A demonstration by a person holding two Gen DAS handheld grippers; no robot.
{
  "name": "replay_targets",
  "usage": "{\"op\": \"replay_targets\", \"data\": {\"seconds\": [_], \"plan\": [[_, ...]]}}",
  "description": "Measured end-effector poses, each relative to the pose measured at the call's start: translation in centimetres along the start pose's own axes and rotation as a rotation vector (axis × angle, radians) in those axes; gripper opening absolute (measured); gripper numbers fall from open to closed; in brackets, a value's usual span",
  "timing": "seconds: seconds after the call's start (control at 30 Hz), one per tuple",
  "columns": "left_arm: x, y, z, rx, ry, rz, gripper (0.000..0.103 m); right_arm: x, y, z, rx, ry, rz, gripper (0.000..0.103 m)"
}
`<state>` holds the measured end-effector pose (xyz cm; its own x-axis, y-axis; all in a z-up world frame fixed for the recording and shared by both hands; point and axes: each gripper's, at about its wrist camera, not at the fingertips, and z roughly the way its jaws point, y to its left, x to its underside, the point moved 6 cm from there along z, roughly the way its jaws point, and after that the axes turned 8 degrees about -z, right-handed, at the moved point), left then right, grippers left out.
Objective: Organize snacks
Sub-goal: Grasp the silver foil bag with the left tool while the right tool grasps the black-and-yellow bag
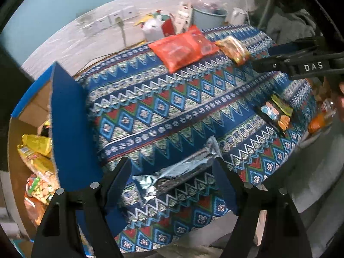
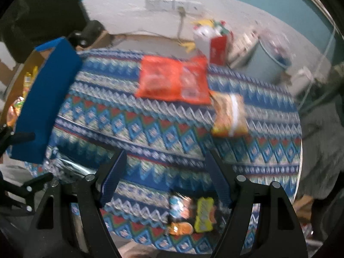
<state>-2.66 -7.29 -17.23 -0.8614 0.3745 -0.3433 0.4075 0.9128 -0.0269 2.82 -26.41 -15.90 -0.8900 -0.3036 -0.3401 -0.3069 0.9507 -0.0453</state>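
A silver foil snack pack lies on the patterned tablecloth between the spread fingers of my left gripper; the pads do not press on it. In the blurred right wrist view, my right gripper is open above the cloth, with a cluster of small colourful snack packs lying low between its fingers. In the left wrist view that right gripper hangs over the table's right side. A red pack and an orange-yellow pack lie at the far side.
A cardboard box with a blue flap stands at the table's left and holds several yellow snack bags. White and red bags and a pale bin sit behind the table. An orange bottle shows at the right edge.
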Motion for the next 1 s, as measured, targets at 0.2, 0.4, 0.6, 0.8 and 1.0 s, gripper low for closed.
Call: {"op": "replay_targets", "data": {"seconds": [0.2,0.4,0.6,0.8,1.0], "plan": [[1.1,-1.8,1.8,0.012,0.028,0.104,0.080,3.9,-2.8,2.3,-0.001,0.083,0.068,0.075],[2.2,-1.9,4.4,-0.033,0.092,0.145,0.080,7.2,-4.9,3.8,0.016,0.173,0.092,0.075],[1.9,-1.6,6.4,-0.063,0.121,0.139,0.080,9.2,-5.0,4.8,0.006,0.256,0.098,0.075],[1.1,-1.8,7.4,-0.053,0.132,0.111,0.080,10.9,-4.9,6.4,-0.054,0.315,0.127,0.075],[0.8,-2.1,8.5,-0.044,0.141,0.097,0.080,11.7,-4.5,7.4,-0.030,0.339,0.098,0.077]]}}
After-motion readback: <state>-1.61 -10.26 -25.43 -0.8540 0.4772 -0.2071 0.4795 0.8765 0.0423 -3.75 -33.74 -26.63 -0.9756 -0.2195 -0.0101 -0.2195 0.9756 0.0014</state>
